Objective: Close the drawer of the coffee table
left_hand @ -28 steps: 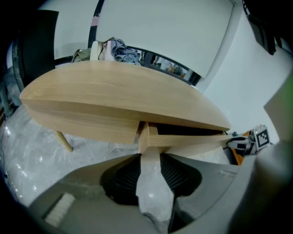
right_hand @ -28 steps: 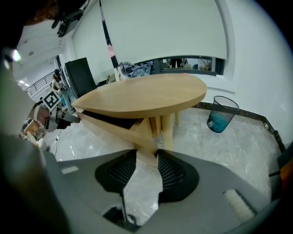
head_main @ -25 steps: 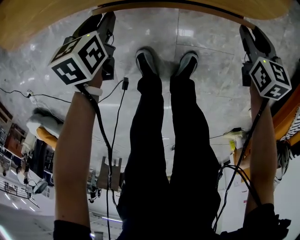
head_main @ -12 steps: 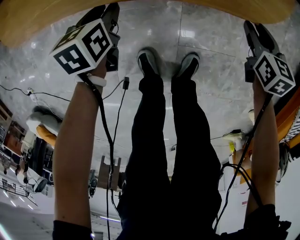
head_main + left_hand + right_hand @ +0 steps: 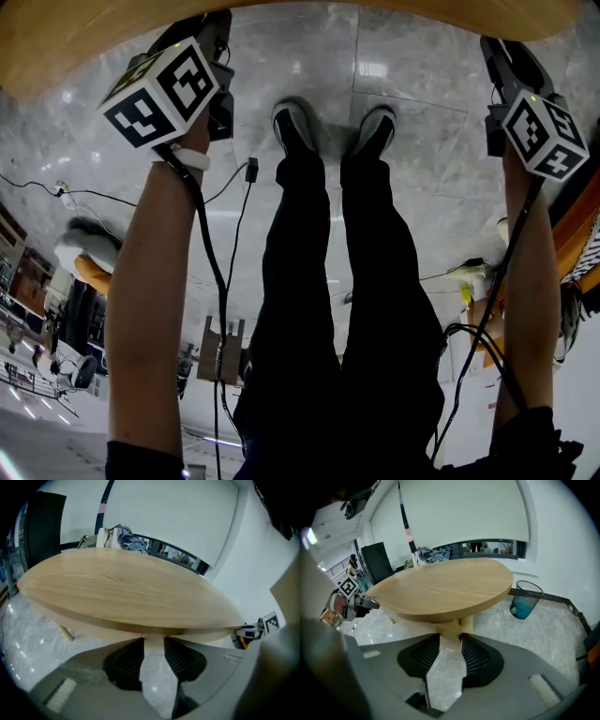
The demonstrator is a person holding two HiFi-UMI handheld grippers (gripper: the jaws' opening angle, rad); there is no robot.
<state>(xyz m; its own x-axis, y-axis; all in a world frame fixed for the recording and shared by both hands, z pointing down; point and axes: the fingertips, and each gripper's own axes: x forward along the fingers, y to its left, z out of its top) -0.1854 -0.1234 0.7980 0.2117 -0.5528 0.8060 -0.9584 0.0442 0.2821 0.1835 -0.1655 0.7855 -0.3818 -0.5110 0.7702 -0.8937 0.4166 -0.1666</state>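
Observation:
The light wooden coffee table (image 5: 126, 592) has an oval top and fills the middle of both gripper views (image 5: 445, 588); its near edge curves along the top of the head view (image 5: 56, 47). No drawer front or handle can be told apart under the top. My left gripper (image 5: 153, 641) is open just short of the table's edge, with only floor between its jaws. My right gripper (image 5: 451, 639) is open too, pointing at the table's wooden base (image 5: 454, 627). In the head view the left gripper (image 5: 217, 23) and right gripper (image 5: 502, 52) are held apart, one on each side of the legs.
The person's shoes (image 5: 295, 122) stand on the grey marble floor (image 5: 422, 141) close to the table. Cables (image 5: 234, 197) trail over the floor. A wire bin with a blue liner (image 5: 525, 599) stands right of the table. A black chair (image 5: 377, 562) and a pile of clothes (image 5: 129, 538) lie beyond it.

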